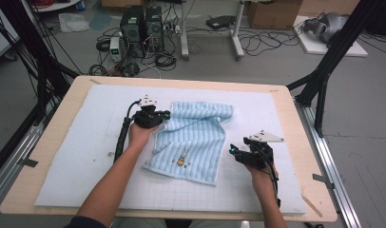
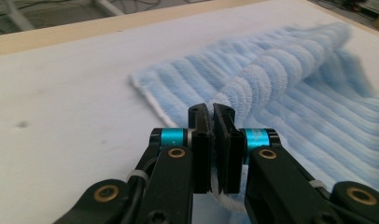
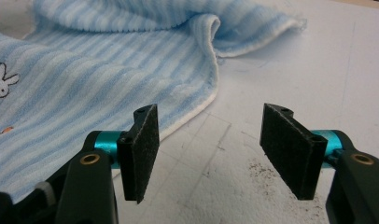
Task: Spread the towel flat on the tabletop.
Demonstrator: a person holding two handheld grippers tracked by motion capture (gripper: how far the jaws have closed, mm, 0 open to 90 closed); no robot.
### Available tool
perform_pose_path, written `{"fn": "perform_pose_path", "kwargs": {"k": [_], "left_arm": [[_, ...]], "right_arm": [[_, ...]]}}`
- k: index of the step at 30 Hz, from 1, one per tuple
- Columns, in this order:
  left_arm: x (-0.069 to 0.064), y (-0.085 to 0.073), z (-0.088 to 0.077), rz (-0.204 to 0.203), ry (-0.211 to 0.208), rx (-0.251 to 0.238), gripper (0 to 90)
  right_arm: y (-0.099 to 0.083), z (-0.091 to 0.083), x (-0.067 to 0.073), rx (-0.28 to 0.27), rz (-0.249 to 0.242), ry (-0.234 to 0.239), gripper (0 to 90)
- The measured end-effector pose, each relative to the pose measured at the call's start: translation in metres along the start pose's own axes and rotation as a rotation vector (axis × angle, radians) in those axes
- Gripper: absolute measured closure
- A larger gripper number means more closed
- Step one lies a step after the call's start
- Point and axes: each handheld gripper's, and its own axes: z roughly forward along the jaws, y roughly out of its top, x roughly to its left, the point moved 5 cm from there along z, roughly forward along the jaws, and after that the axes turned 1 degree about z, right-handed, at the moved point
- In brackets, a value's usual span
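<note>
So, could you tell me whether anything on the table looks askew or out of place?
The blue striped towel lies crooked on the white mat, its far edge rolled over in a rumpled fold. The left gripper is shut on its left edge; the right gripper waits open beside it. Dark specks dirty the mat there.

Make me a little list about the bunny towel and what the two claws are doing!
towel: light blue, striped, bunny picture, lying rumpled on the white mat
left claw: shut on the towel's edge, a fold of it pinched between the jaws
right claw: open, nothing between the jaws, beside the towel's near edge
mat: white, on a wooden table
</note>
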Motion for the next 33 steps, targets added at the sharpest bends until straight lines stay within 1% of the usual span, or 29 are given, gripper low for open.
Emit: {"fn": "perform_pose_path", "kwargs": {"k": [3, 6, 8, 11, 12, 14, 15, 16, 17, 18, 19, 20, 22, 25, 27, 29, 31, 33], "left_arm": [[0.017, -0.002, 0.000, -0.038, 0.065, -0.004, 86.1], [0.031, -0.002, 0.003, -0.055, 0.132, -0.005, 86.4], [0.039, 0.001, 0.003, -0.038, 0.180, 0.000, 86.4], [0.054, 0.003, -0.002, -0.044, 0.241, 0.002, 86.4], [0.060, 0.002, -0.004, -0.056, 0.257, 0.003, 86.5], [0.068, -0.001, -0.008, -0.081, 0.269, 0.002, 86.4], [0.072, -0.001, -0.011, -0.095, 0.273, 0.000, 86.1], [0.074, -0.002, -0.013, -0.107, 0.270, -0.004, 85.0], [0.074, -0.002, -0.015, -0.123, 0.266, -0.009, 78.7], [0.074, -0.002, -0.017, -0.132, 0.258, -0.012, 68.4], [0.073, -0.002, -0.019, -0.128, 0.248, -0.014, 62.3], [0.071, -0.002, -0.021, -0.128, 0.236, -0.011, 58.3], [0.067, -0.004, -0.027, -0.138, 0.201, 0.002, 49.9], [0.057, -0.012, -0.037, -0.108, 0.156, 0.023, 47.3], [0.050, -0.018, -0.043, -0.114, 0.100, 0.022, 45.6], [0.042, -0.023, -0.051, -0.105, 0.077, 0.034, 43.5], [0.033, -0.028, -0.057, -0.098, 0.039, 0.033, 42.6], [0.023, -0.031, -0.063, -0.075, 0.004, 0.046, 42.2]], "right_arm": [[0.000, 0.001, 0.002, -0.004, 0.002, 0.011, 36.7], [0.001, 0.004, 0.006, 0.001, -0.001, 0.023, 36.9], [0.000, 0.006, 0.009, 0.004, -0.001, 0.036, 37.3], [0.001, 0.009, 0.012, 0.003, 0.003, 0.056, 38.0], [0.001, 0.010, 0.013, 0.006, 0.005, 0.064, 38.3], [0.001, 0.012, 0.016, 0.009, 0.009, 0.071, 38.3], [0.001, 0.012, 0.017, 0.012, 0.002, 0.074, 38.3], [0.001, 0.013, 0.018, 0.015, 0.002, 0.079, 38.5], [0.001, 0.014, 0.019, 0.016, -0.004, 0.079, 38.8], [0.000, 0.014, 0.020, 0.020, -0.005, 0.081, 38.9], [0.000, 0.015, 0.021, 0.021, -0.007, 0.083, 39.2], [0.000, 0.015, 0.022, 0.021, -0.010, 0.086, 39.6], [0.000, 0.016, 0.023, 0.027, -0.016, 0.083, 40.6], [-0.001, 0.020, 0.026, 0.040, -0.021, 0.093, 42.3], [-0.001, 0.024, 0.028, 0.047, -0.031, 0.099, 43.2], [-0.001, 0.028, 0.032, 0.054, -0.043, 0.101, 44.7], [0.000, 0.032, 0.034, 0.060, -0.047, 0.104, 45.8], [0.001, 0.035, 0.035, 0.065, -0.051, 0.108, 46.6]]}}
